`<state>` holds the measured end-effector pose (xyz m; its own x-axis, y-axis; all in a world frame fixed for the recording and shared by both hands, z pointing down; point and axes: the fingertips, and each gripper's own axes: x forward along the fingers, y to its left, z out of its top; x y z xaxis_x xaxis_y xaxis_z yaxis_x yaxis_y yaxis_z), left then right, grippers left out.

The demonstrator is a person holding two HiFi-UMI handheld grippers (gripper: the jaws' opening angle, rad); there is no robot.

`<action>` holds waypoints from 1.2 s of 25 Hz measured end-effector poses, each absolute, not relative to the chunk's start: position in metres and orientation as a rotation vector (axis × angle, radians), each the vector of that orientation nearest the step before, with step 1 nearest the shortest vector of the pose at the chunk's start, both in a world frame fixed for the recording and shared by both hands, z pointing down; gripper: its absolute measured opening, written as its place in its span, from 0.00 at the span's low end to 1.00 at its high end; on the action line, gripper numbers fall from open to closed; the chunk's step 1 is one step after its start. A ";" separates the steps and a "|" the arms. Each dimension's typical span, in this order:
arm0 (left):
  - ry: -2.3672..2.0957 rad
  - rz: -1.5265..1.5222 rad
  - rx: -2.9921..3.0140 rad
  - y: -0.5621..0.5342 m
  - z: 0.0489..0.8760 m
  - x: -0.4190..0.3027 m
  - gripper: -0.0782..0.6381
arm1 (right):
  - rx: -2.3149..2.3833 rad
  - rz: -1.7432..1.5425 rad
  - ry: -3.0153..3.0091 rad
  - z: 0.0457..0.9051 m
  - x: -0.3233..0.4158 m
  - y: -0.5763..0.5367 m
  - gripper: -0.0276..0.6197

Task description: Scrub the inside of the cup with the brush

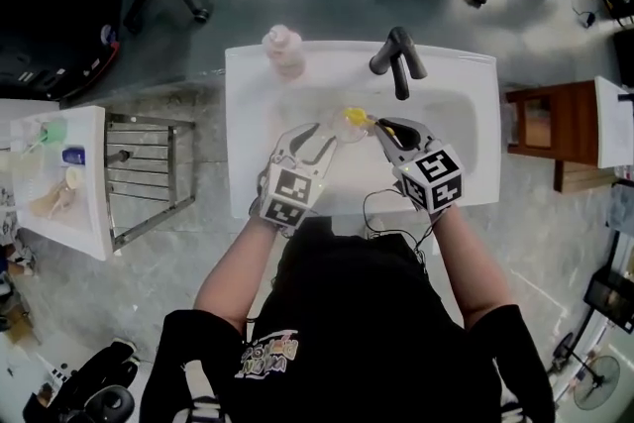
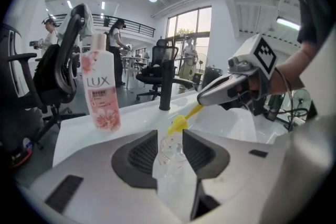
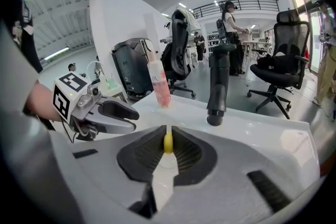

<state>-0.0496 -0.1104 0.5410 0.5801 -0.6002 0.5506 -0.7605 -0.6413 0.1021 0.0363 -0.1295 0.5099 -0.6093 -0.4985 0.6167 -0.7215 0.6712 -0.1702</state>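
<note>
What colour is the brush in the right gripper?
The brush is yellow, clearest in the left gripper view.

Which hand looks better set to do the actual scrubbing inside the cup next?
The right. The right gripper is clamped on the yellow brush, whose head sits at the mouth of the clear cup. The left gripper grips the cup, so it probably just steadies it.

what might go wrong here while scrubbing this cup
The clear cup sits far forward in the left claw; pushing the yellow brush in could twist it loose into the white sink. The right claw pinches just the brush's thin handle, so the head may pivot. The black tap stands close; either could knock it.
</note>
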 end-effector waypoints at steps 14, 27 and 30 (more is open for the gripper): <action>-1.574 0.421 2.420 -0.057 0.414 -0.004 0.13 | 0.940 0.351 -2.713 0.390 0.117 -0.083 0.10; -1.777 0.405 2.409 0.058 0.360 0.085 0.13 | 0.809 0.313 -2.859 0.350 0.195 0.011 0.10; -1.806 0.409 2.386 0.074 0.355 0.084 0.13 | 0.786 0.311 -2.880 0.345 0.195 0.023 0.10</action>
